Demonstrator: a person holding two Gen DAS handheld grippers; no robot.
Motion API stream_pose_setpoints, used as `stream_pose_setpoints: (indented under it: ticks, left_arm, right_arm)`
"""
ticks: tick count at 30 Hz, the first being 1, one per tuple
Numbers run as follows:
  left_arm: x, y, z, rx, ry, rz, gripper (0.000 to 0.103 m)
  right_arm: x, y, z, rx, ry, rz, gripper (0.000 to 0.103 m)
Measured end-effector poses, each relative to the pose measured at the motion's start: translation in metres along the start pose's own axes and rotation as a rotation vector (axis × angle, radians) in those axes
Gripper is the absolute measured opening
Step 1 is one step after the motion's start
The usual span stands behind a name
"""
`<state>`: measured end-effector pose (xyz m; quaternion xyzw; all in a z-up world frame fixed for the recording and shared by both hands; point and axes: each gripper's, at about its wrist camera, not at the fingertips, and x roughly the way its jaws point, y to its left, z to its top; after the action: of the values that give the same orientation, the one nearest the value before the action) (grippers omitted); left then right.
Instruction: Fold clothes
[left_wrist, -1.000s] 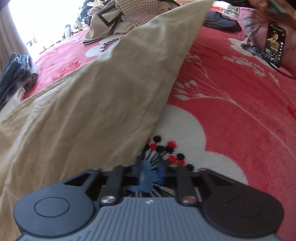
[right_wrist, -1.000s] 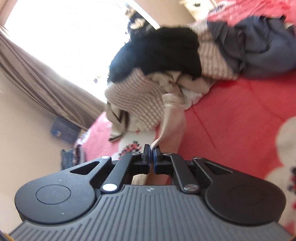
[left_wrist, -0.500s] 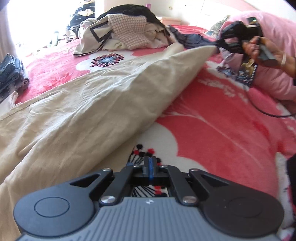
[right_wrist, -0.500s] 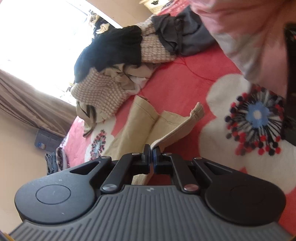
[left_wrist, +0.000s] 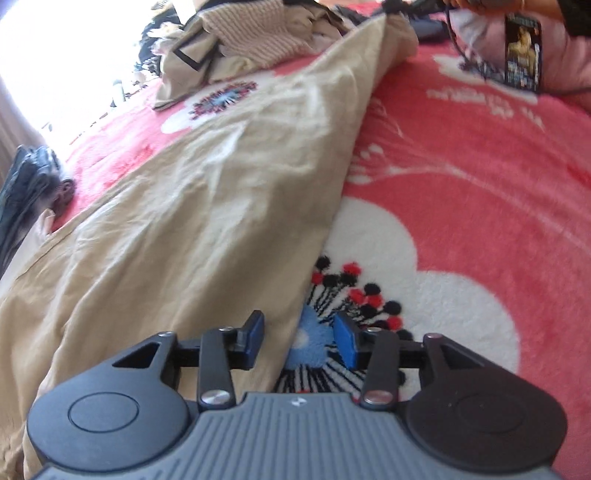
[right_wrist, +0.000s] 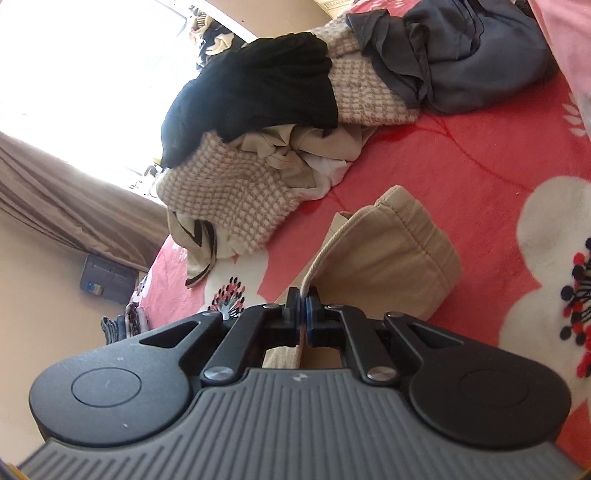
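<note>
Right gripper (right_wrist: 303, 297) pinched on hem of beige trousers (left_wrist: 207, 206) stretched across red blanket (left_wrist: 461, 184), left gripper (left_wrist: 299, 339) wide apart, empty beside their edge; risks cloth slipping out and sagging.

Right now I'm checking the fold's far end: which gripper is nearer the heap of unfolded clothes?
Right. The right gripper, pinching the beige trousers' cuff, sits beside the heap; the left gripper is at the trousers' opposite end.

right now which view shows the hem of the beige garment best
The right wrist view: the stitched hem sits close and sharp, with the right tool shut on the beige garment. The left wrist view shows the hem only far off at the top.
</note>
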<state>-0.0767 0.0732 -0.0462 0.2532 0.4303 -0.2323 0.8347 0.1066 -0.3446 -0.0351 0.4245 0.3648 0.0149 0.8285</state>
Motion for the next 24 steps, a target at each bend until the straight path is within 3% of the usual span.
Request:
stream_pose_setpoints:
  ticks: [9, 11, 13, 19, 22, 24]
  left_arm:
    - [0.014, 0.013, 0.008, -0.028, -0.01, -0.028, 0.029]
    - [0.017, 0.014, 0.012, -0.034, -0.012, -0.021, 0.012]
    - [0.018, 0.017, 0.015, -0.065, -0.017, -0.007, 0.004]
    - [-0.005, 0.038, 0.018, -0.219, -0.053, -0.072, 0.003]
    - [-0.038, 0.045, 0.016, -0.256, -0.076, -0.158, 0.003]
    - [-0.063, 0.05, 0.012, -0.274, -0.08, -0.225, 0.003]
  right_arm:
    - [0.007, -0.01, -0.002, -0.008, 0.013, -0.011, 0.002]
    - [0.005, -0.011, -0.003, -0.011, 0.007, -0.01, 0.002]
    - [0.002, -0.011, -0.003, -0.014, 0.002, -0.009, 0.002]
    - [-0.005, -0.013, -0.005, -0.023, -0.013, -0.005, 0.002]
    - [-0.009, -0.014, -0.007, -0.028, -0.021, -0.004, 0.002]
    - [-0.039, -0.018, -0.016, -0.029, -0.03, 0.013, 0.002]
